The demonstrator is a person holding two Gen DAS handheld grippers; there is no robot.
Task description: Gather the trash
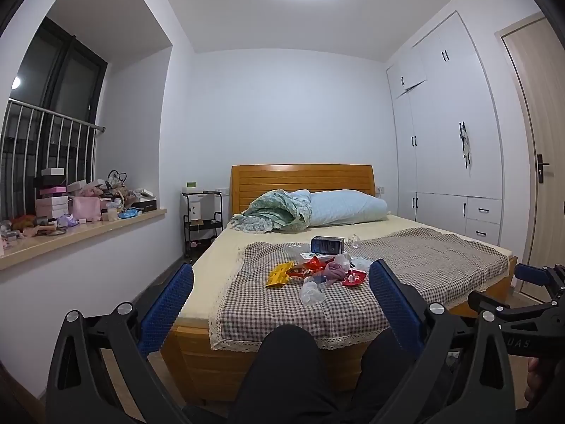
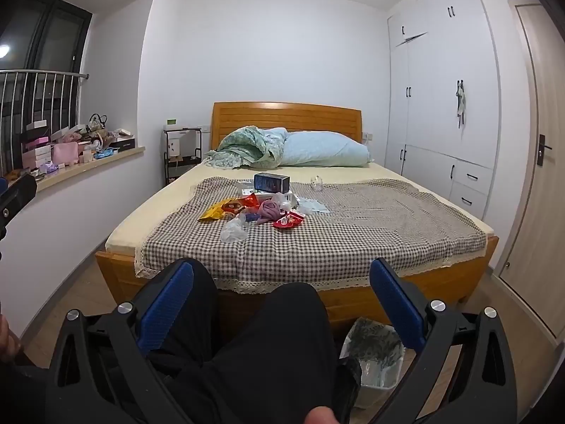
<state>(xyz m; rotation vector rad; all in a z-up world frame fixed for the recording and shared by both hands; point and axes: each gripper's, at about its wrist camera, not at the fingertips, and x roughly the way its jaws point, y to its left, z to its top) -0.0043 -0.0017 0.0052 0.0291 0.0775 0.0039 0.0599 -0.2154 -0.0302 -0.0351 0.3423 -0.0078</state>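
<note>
A heap of trash lies on the checked cloth (image 1: 423,265) over the bed: a yellow wrapper (image 1: 279,274), red wrappers (image 1: 355,277), clear crumpled plastic (image 1: 310,291), a purple rag (image 1: 335,270) and a dark blue box (image 1: 326,245). The right wrist view shows the same yellow wrapper (image 2: 213,212), red wrapper (image 2: 287,221) and box (image 2: 271,182). A lined waste bin (image 2: 374,357) stands on the floor at the bed's foot. My left gripper (image 1: 281,268) and right gripper (image 2: 281,265) are both open and empty, held well short of the bed over a person's black-trousered knees.
A quilt (image 1: 279,212) and pillow (image 1: 348,208) lie at the wooden headboard. A black trolley (image 1: 203,219) stands left of the bed. The window sill (image 1: 88,229) holds several boxes and bags. White wardrobes (image 1: 448,141) and a door (image 1: 540,141) line the right wall.
</note>
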